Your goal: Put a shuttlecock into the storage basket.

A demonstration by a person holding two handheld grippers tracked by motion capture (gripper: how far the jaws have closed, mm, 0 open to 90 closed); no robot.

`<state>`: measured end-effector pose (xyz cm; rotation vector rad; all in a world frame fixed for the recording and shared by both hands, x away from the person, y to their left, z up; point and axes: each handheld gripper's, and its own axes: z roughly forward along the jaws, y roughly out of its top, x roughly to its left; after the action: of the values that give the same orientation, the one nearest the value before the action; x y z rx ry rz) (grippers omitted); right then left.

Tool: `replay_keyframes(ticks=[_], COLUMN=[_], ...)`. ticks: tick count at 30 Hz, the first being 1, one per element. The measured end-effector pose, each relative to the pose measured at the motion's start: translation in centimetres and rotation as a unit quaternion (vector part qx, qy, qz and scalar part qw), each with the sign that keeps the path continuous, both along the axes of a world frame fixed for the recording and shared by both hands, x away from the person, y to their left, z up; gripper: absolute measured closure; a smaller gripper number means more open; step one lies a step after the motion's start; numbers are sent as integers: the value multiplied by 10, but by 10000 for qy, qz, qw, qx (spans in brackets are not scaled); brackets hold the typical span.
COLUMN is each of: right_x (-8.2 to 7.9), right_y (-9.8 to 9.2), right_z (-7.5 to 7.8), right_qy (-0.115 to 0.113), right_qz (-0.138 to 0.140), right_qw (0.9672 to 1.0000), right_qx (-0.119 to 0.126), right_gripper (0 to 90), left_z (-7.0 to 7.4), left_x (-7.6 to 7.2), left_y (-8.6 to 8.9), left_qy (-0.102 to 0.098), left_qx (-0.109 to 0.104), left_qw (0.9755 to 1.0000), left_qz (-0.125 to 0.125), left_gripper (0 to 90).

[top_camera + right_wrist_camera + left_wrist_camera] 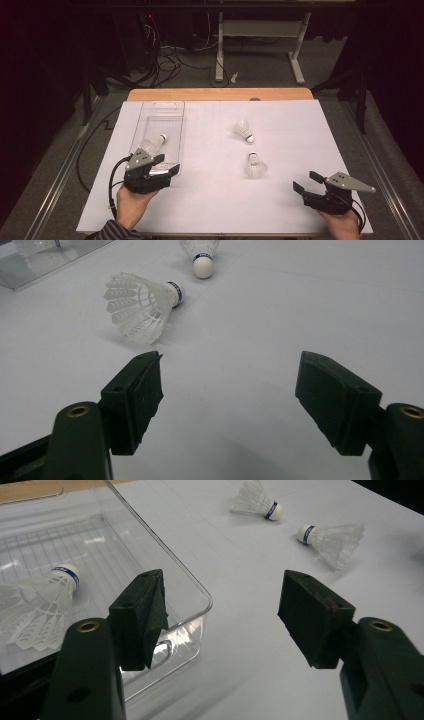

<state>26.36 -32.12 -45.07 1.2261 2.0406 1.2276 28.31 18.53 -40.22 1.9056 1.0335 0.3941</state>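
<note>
White sheet (300, 130) covers most of the table, wooden edge (220, 94) showing at the far side. On it, 1 clear plastic tray (175, 117), long side running away from the person, its near corner right under the left gripper (169, 165).

Left hand (131, 202) comes in from the near edge, striped sleeve visible, gripper pointed fwd and a bit right, jaws spread wide with nothing between them — in the left gripper view one jaw hangs over the tray's near corner, the other over bare sheet. Right hand (344, 224) sits low at the near right, right gripper (308, 182) aimed left and fwd, jaws also wide apart and empty, hovering over bare sheet.

Shuttlecocks: 3 total. 1 inside the tray (154, 145), just ahead of the left gripper, lying on its side. 2 out on the sheet, between the grippers and fwd of both — the nearer one (255, 165) ahead-left of the right gripper's jaws, the farther one (243, 130) just beyond it. All white w/ blue band at the cork.
</note>
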Motion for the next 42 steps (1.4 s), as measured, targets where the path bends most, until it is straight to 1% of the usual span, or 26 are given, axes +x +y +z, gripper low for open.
replay_keyframes(ticks=[10, 13, 15, 16, 17, 23, 25, 27, 32, 42], right_x=[0, 1, 1, 0, 0, 0, 0, 0, -1, -2], right_y=[0, -1, -1, -1, -1, -1, -1, 0, 0, 0], right_z=[0, 0, 0, 0, 0, 0, 0, 0, 0, 1], right_qy=[-16, 13, 7, 6, 7, -9, -26, -13, -31, -35], right_qz=[0, -12, -12, -18, -22, -1, -13, -7, 6, 17], right_qw=[10000, 10000, 10000, 10000, 10000, 10000, 10000, 10000, 10000, 10000], right_qx=[12, 19, 18, 21, 24, 5, 17, 8, -8, -3], right_gripper=[274, 274, 274, 274, 274, 274, 274, 274, 274, 274], left_z=[-5, -5, -5, -5, -5, -6, -7, -7, -7, -8], left_x=[-3, -4, -5, -6, -7, -10, -10, -10, -10, -8], left_y=[-2, -2, -2, -3, -3, -9, -11, -14, -20, -29], left_qy=[38, 19, -26, -8, -7, -54, -50, -43, -46, -17], left_qx=[7, -19, 19, -26, -19, -27, -57, -16, -56, -39], left_qw=[10000, 10000, 10000, 10000, 9999, 9998, 9998, 9997, 9996, 9992], left_qz=[-69, -74, -64, -94, -112, -184, -206, -250, -279, -399], left_gripper=[362, 363, 363, 363, 363, 363, 363, 362, 361, 362])
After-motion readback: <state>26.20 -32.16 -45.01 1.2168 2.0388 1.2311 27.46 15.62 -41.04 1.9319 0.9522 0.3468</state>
